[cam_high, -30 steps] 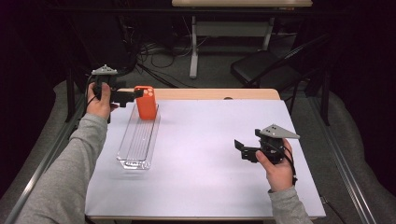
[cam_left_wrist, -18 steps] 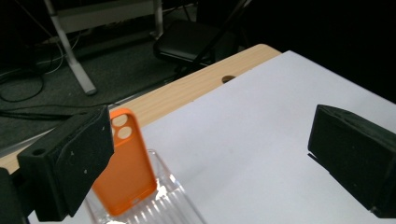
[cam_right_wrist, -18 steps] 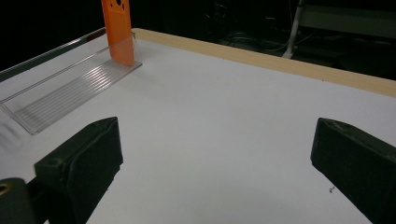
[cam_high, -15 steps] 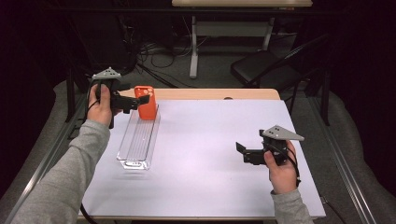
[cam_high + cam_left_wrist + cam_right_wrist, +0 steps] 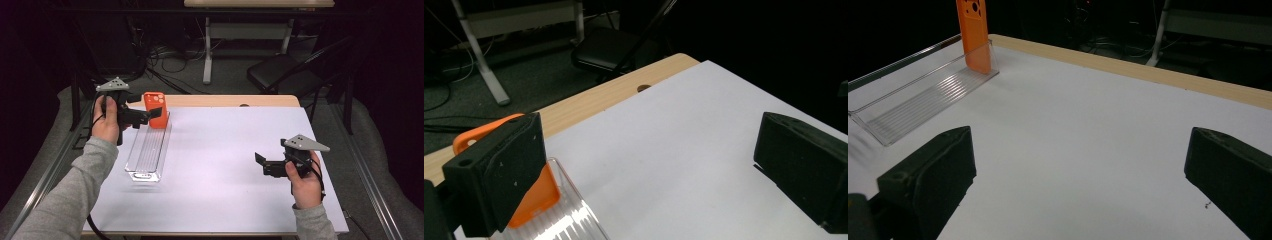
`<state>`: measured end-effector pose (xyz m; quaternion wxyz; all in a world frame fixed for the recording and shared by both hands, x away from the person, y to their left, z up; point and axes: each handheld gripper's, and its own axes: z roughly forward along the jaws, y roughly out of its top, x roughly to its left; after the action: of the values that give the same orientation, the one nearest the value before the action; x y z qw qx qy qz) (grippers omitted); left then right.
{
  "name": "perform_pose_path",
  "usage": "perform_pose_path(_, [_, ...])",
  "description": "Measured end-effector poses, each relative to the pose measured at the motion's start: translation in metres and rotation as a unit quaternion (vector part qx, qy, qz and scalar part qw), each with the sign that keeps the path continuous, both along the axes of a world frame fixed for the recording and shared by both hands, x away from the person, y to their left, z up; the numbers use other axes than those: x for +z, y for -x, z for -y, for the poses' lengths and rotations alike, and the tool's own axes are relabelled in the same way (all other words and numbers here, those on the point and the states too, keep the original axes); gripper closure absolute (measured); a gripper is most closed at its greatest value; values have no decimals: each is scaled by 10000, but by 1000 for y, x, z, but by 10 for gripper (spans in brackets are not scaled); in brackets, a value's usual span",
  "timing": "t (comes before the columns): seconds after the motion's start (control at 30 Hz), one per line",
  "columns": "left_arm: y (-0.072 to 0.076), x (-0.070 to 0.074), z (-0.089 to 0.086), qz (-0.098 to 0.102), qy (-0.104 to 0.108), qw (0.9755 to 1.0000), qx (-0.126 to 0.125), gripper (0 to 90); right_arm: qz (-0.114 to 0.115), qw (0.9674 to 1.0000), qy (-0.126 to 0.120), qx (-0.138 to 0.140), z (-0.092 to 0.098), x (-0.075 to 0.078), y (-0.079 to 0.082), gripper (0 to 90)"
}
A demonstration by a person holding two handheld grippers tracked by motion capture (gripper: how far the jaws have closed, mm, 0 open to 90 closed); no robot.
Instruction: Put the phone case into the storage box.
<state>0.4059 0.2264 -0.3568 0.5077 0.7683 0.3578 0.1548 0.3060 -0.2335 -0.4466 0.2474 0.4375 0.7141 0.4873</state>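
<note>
Orange phone case [image 5: 154, 109]: upright in the far end of the clear ribbed plastic tray [image 5: 148, 153], near the table's [image 5: 225, 200] far left corner.
Left gripper [image 5: 150, 116]: jaws just widened, empty, beside the case.
Right gripper [image 5: 261, 161]: jaws just widened, empty, near the right edge.

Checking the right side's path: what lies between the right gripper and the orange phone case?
Bare white table cover in the high view, up to the clear tray holding the orange phone case; right gripper is open.
</note>
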Motion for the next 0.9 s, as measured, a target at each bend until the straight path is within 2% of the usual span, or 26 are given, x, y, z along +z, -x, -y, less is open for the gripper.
perform_pose_path(0.1, [7,-1,-1,30,89,9999,-68,5,-4,10000,9,-18,1,1,1,0])
perform_pose_path(0.5, [36,-14,-5,22,19,9999,-159,5,-90,9998,134,-75,8,-1,10,0])
perform_pose_path(0.73, [54,-24,-13,68,195,9997,-100,5,-54,9998,147,-141,15,-1,18,0])
perform_pose_path(0.8, [59,-27,-18,137,257,9996,-71,6,-59,9998,153,-147,16,-1,20,0])
perform_pose_path(0.9, [66,-35,-24,144,235,9996,13,6,-48,9997,140,-183,19,-3,23,0])
